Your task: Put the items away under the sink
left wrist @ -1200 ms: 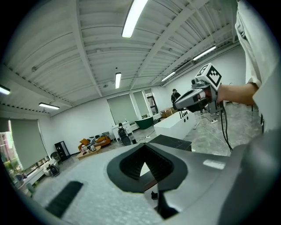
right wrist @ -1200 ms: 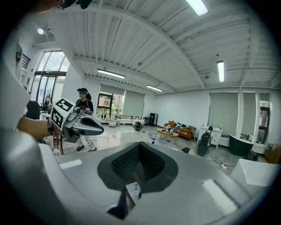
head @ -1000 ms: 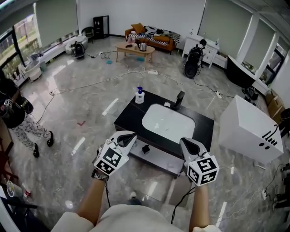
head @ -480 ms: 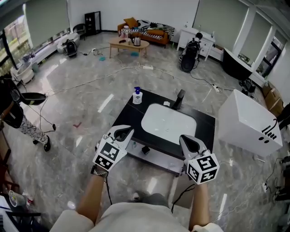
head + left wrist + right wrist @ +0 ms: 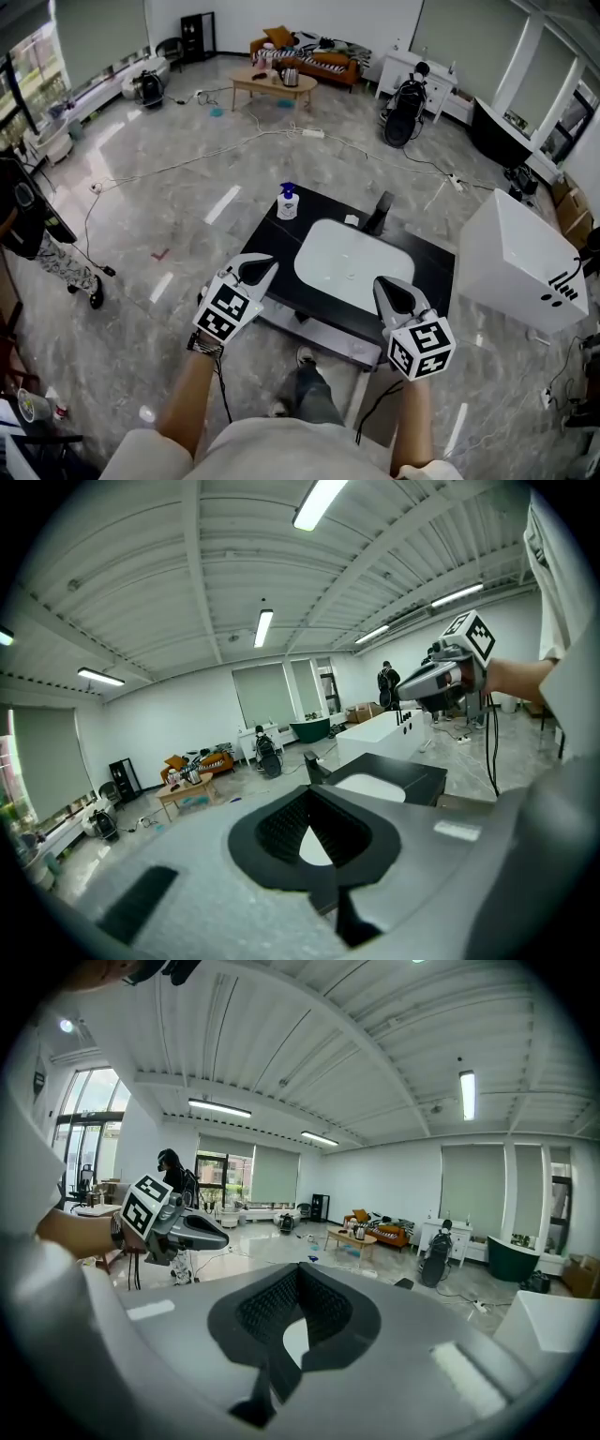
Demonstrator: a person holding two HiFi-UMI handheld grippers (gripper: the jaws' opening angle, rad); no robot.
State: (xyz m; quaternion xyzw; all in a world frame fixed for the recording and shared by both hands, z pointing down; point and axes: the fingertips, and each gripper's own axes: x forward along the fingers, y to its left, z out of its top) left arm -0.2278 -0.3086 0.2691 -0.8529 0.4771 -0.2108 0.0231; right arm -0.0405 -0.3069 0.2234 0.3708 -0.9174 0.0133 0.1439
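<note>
Grey floor [image 5: 169,197]; black sink unit [image 5: 270,236]

We see a white bottle [image 5: 288,202] with a blue pump upright on the far corner of the black desk [image 5: 267,239], beside the white sink [image 5: 352,255]

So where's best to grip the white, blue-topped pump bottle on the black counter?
The white pump bottle: probably grip round its body, below the blue pump head, coming from the black counter's left edge, since it stands upright at that corner.
</note>
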